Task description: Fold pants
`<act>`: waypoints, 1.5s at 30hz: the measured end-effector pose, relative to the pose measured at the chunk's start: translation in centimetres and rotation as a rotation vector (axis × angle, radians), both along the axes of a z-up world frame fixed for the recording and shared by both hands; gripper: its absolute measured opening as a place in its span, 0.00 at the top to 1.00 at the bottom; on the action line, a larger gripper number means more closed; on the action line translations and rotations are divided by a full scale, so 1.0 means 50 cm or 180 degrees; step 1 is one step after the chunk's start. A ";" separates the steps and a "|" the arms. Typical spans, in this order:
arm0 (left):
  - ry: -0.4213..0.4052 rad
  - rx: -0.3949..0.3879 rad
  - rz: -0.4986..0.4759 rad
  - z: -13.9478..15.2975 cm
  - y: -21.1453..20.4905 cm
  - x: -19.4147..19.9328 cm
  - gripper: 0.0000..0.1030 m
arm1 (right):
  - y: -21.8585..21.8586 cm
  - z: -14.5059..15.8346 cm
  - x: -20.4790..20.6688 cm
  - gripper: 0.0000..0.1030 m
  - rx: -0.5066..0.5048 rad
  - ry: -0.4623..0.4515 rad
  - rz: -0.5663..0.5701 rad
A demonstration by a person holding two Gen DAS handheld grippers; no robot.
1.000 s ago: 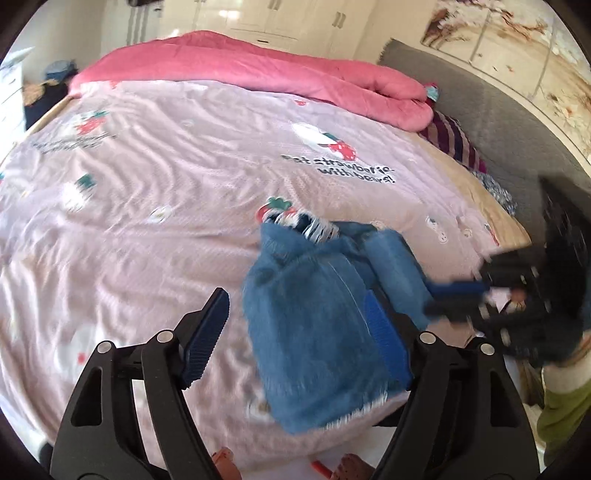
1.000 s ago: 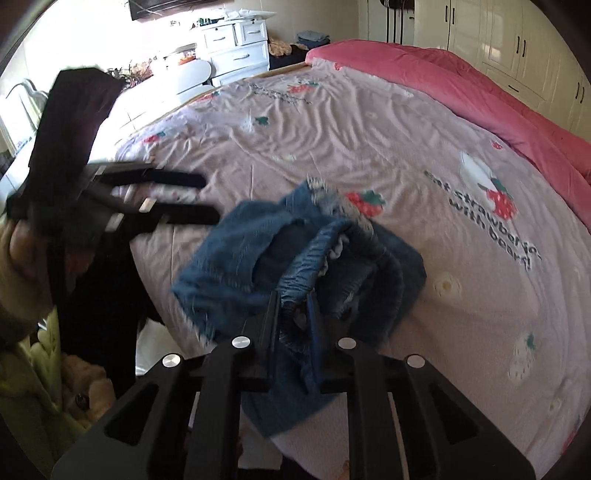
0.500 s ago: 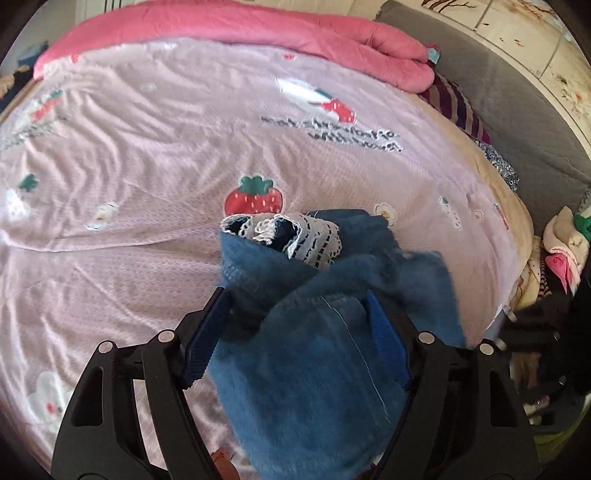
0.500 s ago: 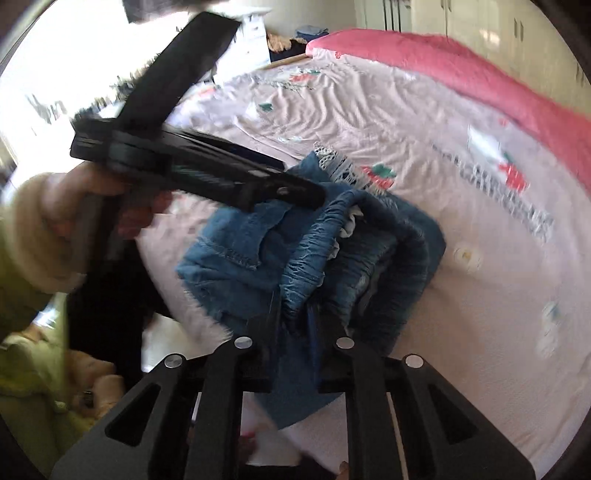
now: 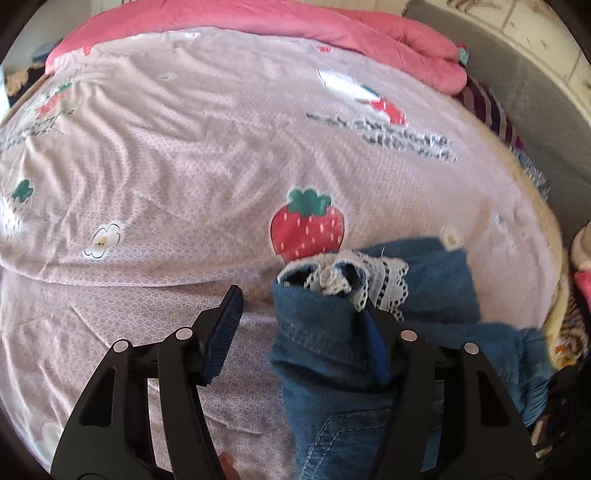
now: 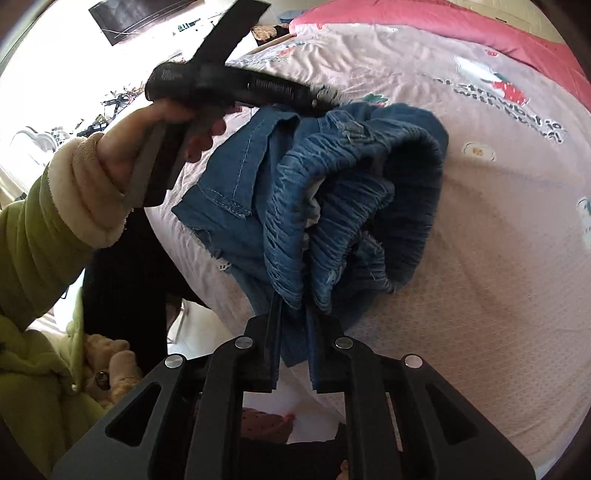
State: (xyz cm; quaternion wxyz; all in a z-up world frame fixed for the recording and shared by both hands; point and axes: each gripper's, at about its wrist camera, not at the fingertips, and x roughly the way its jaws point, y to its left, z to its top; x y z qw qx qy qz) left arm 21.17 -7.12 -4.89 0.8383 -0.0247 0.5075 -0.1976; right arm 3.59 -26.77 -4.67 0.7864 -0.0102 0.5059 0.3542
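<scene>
One pair of pants (image 5: 332, 332) lies bunched on the bed (image 5: 184, 166) near its edge. The left hand-held gripper (image 5: 303, 325) is closing, its jaws still apart: the cloth touches the pad at 3 o'clock, while the pad at 9 o'clock stands clear. The right hand-held gripper (image 6: 293, 317) is clenched on the gathered waistband, the pants spreading toward 12 o'clock. Two hand-held grippers show, and one hand (image 6: 155, 147).

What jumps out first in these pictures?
A bunched pair of blue jeans lies near the edge of a pink strawberry-print bedsheet, its gathered waistband pinched in the right hand-held gripper. A rolled pink quilt runs along the far side of the bed.
</scene>
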 end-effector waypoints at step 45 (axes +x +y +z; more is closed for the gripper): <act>-0.0682 0.0406 -0.0252 0.082 -0.011 -0.270 0.17 | -0.044 0.115 0.109 0.09 0.0225 -0.0434 -0.1022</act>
